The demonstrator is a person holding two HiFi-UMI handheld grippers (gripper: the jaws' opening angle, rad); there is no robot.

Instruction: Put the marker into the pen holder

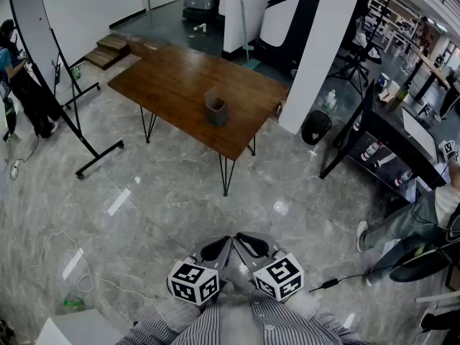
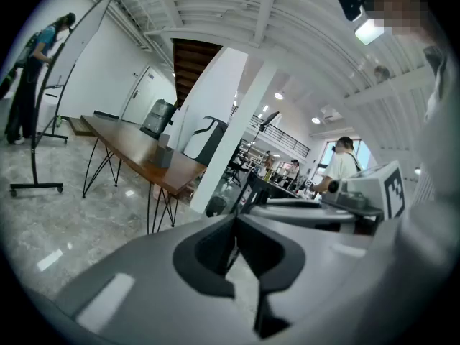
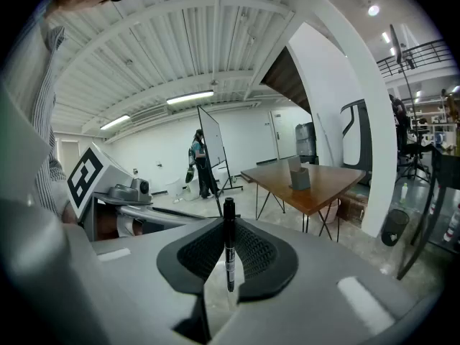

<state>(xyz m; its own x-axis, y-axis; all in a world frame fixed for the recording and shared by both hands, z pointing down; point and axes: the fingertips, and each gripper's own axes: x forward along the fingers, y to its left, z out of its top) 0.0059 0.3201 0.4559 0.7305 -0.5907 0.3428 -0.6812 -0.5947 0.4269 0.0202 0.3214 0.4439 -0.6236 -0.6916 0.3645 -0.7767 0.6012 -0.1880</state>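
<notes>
A black marker (image 3: pixel 229 244) stands upright between the pads of my right gripper (image 3: pixel 228 228), which is shut on it. My left gripper (image 2: pixel 236 220) is shut with nothing in it. In the head view both grippers, left (image 1: pixel 215 250) and right (image 1: pixel 253 244), are held close to the person's body, side by side above the floor. The grey pen holder (image 1: pixel 215 108) stands on the brown wooden table (image 1: pixel 172 81), well ahead of both grippers. It also shows far off in the right gripper view as the pen holder (image 3: pixel 300 176) and in the left gripper view as the pen holder (image 2: pixel 164 156).
A whiteboard on a wheeled stand (image 1: pixel 43 45) and a person (image 1: pixel 16 77) are at the far left. A white pillar (image 1: pixel 327 49), a black bin (image 1: pixel 315 126) and a black desk (image 1: pixel 399 131) lie right of the table. A seated person's legs (image 1: pixel 402 225) are at the right.
</notes>
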